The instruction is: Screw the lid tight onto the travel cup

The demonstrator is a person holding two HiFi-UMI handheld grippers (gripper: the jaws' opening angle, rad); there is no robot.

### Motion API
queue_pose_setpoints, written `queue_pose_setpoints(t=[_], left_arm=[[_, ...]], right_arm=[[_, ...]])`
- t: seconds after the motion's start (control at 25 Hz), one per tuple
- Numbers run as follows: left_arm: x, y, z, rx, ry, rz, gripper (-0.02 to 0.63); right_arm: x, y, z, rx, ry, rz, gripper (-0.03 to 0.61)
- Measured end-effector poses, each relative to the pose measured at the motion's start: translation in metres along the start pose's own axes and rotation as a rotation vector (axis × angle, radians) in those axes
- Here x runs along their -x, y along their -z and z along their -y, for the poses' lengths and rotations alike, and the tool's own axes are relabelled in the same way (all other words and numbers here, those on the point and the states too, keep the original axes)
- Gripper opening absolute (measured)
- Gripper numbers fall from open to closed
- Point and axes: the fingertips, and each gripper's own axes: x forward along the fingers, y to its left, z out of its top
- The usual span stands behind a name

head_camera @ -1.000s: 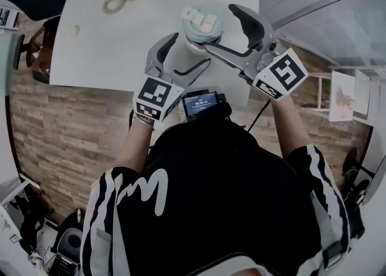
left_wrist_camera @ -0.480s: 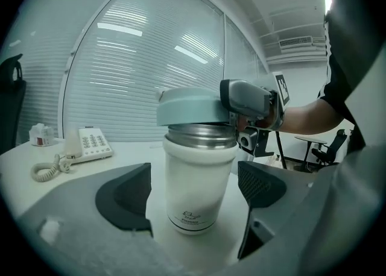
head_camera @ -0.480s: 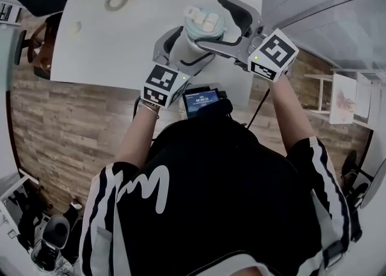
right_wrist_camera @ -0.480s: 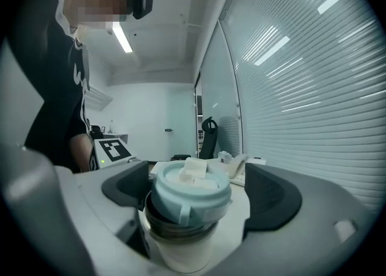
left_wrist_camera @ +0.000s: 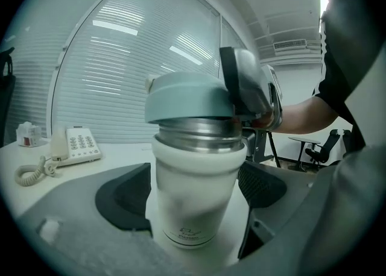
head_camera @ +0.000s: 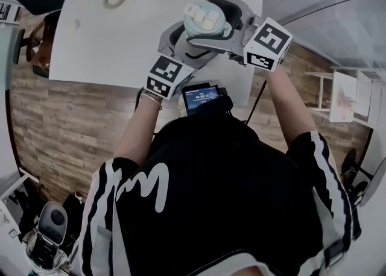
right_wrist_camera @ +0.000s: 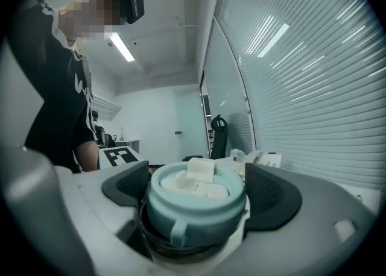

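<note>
Nearest to me, a small screen unit [head_camera: 201, 97] sits at my chest, just beyond my black striped top [head_camera: 199, 202]. Ahead of it are the two marker cubes, left [head_camera: 169, 75] and right [head_camera: 267, 44], one on each tool. The left tongs [left_wrist_camera: 193, 193] are released: their jaws have just been opening and now stand wide. The white body of the travel cup [left_wrist_camera: 196, 172] is between them, low down, and a narrow gap shows between each dark pad [left_wrist_camera: 123, 199] and the cup wall. The cup stands upright on the white surface [head_camera: 120, 34], close to the edge on my side. The right tongs [right_wrist_camera: 198, 193] come in higher, at lid level. Their jaws have also just been opening and are released, with the pale blue-green lid [right_wrist_camera: 196, 208] between them. The pads flank the lid closely, and I see no pressure on it. The lid sits on the cup's bare metal neck [left_wrist_camera: 199, 133] and carries a white flip tab [right_wrist_camera: 201, 169] on top. I cannot tell whether the thread is fully home. Farther across the surface lie a desk telephone [left_wrist_camera: 75, 145] with its coiled cord [left_wrist_camera: 30, 175] and a small box [left_wrist_camera: 27, 133] beside it. Beyond these, horizontal blinds [left_wrist_camera: 151, 58] cover the curved glass wall. The right gripper view also shows an office chair [right_wrist_camera: 218, 136] far back in the room. Wood-pattern floor [head_camera: 66, 124] lies below the surface edge.
</note>
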Motion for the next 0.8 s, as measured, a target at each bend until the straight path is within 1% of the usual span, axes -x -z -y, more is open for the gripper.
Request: queue_pose_setpoints(t=[0.08,0.16,0.28,0.4,0.56,0.68,0.8], left_arm=[[-0.003,0.0,0.002,-0.011,0.012,-0.001,0.454],[-0.005,0.002,0.004,-0.026,0.021,-0.02,0.453],[-0.008,0.004,0.005,-0.032,0.031,-0.043,0.453],[-0.011,0.003,0.001,-0.045,0.025,-0.036,0.453],[-0.012,0.001,0.003,-0.079,0.042,-0.03,0.452],[-0.014,0.001,0.005,-0.074,0.054,-0.015,0.432],[-0.013,0.001,0.006,-0.076,0.057,0.003,0.431]], right_arm=[[-0.004,0.001,-0.003,0.007,-0.022,-0.011,0.479],[-0.006,0.0,-0.003,0.004,-0.031,-0.014,0.479],[-0.007,-0.005,0.0,-0.03,-0.028,-0.003,0.477],[-0.007,-0.007,0.001,-0.031,-0.037,-0.012,0.476],[-0.009,-0.007,-0.002,-0.012,-0.058,-0.034,0.474],[-0.009,-0.007,-0.002,-0.009,-0.064,-0.037,0.474],[-0.008,-0.008,-0.003,-0.006,-0.067,-0.031,0.471]])
